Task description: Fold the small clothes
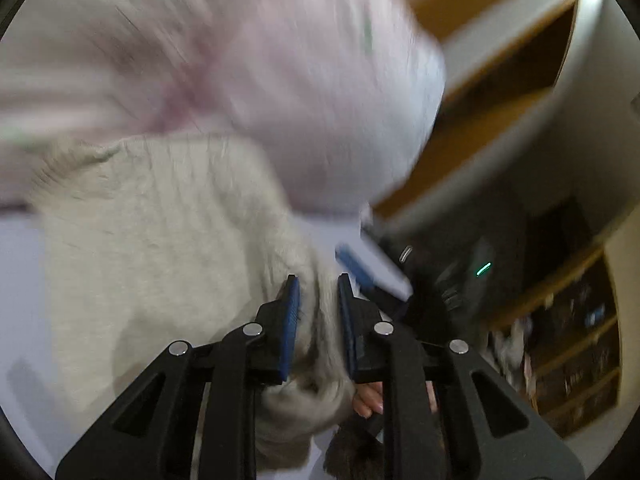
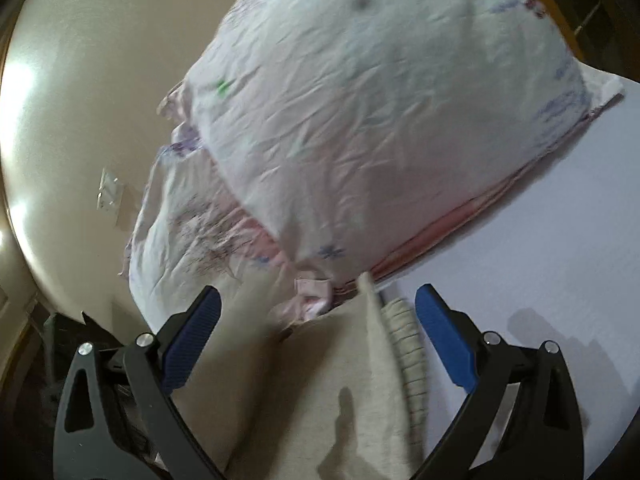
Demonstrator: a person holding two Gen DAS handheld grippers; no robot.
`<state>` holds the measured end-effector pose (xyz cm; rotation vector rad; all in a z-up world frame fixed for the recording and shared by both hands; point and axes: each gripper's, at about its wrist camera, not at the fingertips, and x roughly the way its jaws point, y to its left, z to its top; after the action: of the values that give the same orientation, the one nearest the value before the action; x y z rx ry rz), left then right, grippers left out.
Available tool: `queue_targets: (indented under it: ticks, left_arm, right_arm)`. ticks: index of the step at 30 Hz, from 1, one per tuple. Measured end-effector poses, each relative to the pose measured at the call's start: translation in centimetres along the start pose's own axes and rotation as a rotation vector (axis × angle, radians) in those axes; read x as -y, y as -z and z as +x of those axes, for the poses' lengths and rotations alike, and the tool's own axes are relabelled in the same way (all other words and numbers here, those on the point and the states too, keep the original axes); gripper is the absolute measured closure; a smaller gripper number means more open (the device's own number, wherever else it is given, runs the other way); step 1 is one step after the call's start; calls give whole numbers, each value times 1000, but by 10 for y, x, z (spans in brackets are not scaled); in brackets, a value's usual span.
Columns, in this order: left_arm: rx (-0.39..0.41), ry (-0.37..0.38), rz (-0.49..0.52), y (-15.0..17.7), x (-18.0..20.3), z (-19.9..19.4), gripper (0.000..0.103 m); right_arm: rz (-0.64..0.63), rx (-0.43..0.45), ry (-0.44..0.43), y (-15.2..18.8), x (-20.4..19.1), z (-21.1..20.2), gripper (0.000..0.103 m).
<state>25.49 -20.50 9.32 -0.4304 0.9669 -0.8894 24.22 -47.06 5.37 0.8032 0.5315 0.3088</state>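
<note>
The room shows cream walls, wooden trim and, at the right of the left wrist view, dark shelves (image 1: pixel 572 340) filled with blurred items. A pale lavender tabletop (image 2: pixel 560 216) carries the clothes.

The cream sweater (image 1: pixel 160 248) lies spread on the tabletop in the left wrist view, its ribbed edge toward the far side. The left tool (image 1: pixel 319 300) is clenched on a gathered fold of this sweater: the blue pads (image 1: pixel 292 320) press the knit from both sides, and cloth bunches below the grip. Fingers of a hand (image 1: pixel 370 402) show just beneath the tool.

Behind the sweater, and touching its far edge, sits a heap of pink and white clothes (image 1: pixel 280 80), strongly blurred in the left wrist view. In the right wrist view this heap (image 2: pixel 360 120) reads as crumpled, printed fabric with small blue and green marks, resting near the tabletop's edge against the wall side.

The right tool (image 2: pixel 318 344) is released, its jaws spread wide and apart from the cloth. The sweater (image 2: pixel 320 392) runs between them, ribbed band (image 2: pixel 408 352) toward the right finger; contact cannot be told. A wall switch plate (image 2: pixel 110 196) appears at the left.
</note>
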Motion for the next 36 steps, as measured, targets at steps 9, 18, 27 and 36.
queue_targets:
  ticks: [9, 18, 27, 36]
  left_arm:
    - [130, 154, -73, -1, -24, -43, 55]
    - [158, -257, -202, 35, -118, -120, 40]
    - [119, -265, -208, 45, -118, -94, 33]
    - [76, -262, -173, 47, -106, -73, 19]
  right_arm:
    - [77, -160, -100, -11, 17, -2, 5]
    - [-114, -487, 62, 37, -20, 42, 21]
    - [-384, -473, 172, 62, -54, 53, 84]
    - [-203, -389, 264, 31, -5, 38, 71]
